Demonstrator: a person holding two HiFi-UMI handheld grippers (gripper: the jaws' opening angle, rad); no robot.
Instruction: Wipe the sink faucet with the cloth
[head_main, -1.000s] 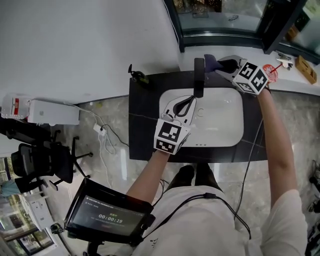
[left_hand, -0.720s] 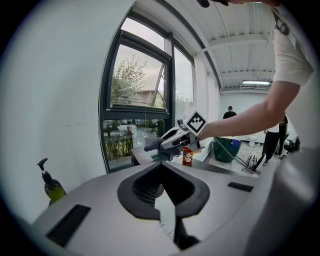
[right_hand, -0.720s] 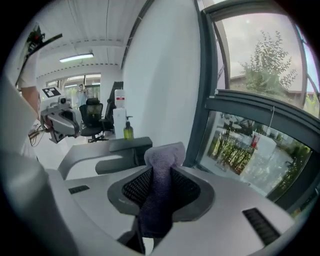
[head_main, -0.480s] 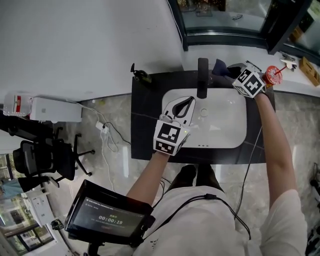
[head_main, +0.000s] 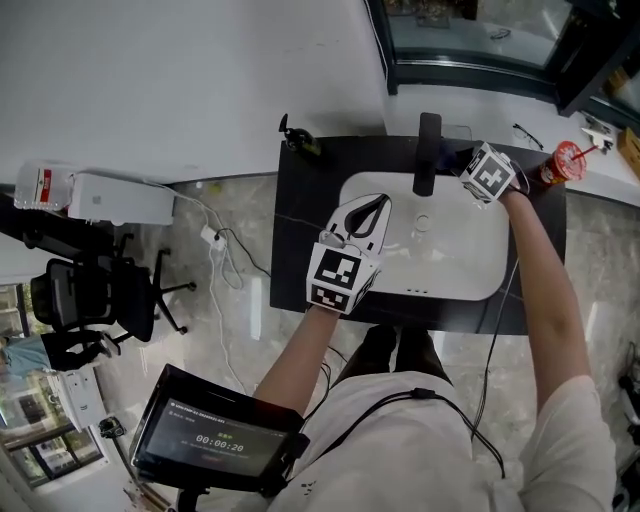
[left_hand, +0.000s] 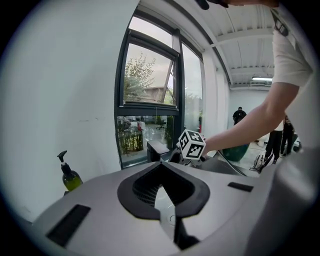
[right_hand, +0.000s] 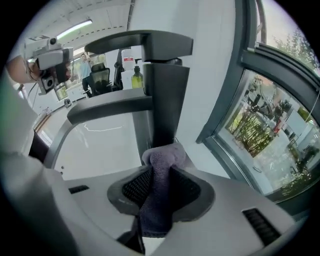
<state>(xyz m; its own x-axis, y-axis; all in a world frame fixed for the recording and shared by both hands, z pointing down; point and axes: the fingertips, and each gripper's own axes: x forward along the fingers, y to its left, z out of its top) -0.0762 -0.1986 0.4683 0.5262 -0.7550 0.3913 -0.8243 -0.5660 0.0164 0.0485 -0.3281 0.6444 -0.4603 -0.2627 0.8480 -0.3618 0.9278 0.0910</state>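
Note:
The black faucet stands at the back rim of the white sink; in the right gripper view the faucet fills the middle, its spout reaching left. My right gripper sits just right of the faucet, shut on a grey-purple cloth. The cloth's bunched end lies against the foot of the faucet's column, ahead of the right gripper. My left gripper hovers over the sink's left side with its jaws together and nothing in them; the left gripper looks toward the window.
A green soap bottle stands at the black counter's back left corner. A red cup sits on the white ledge at the right. A window frame runs close behind the faucet. Below the counter are cables and a marble floor.
My right gripper has dropped with the cloth from above and behind the faucet down to its base. The left gripper has stayed over the sink's left side.

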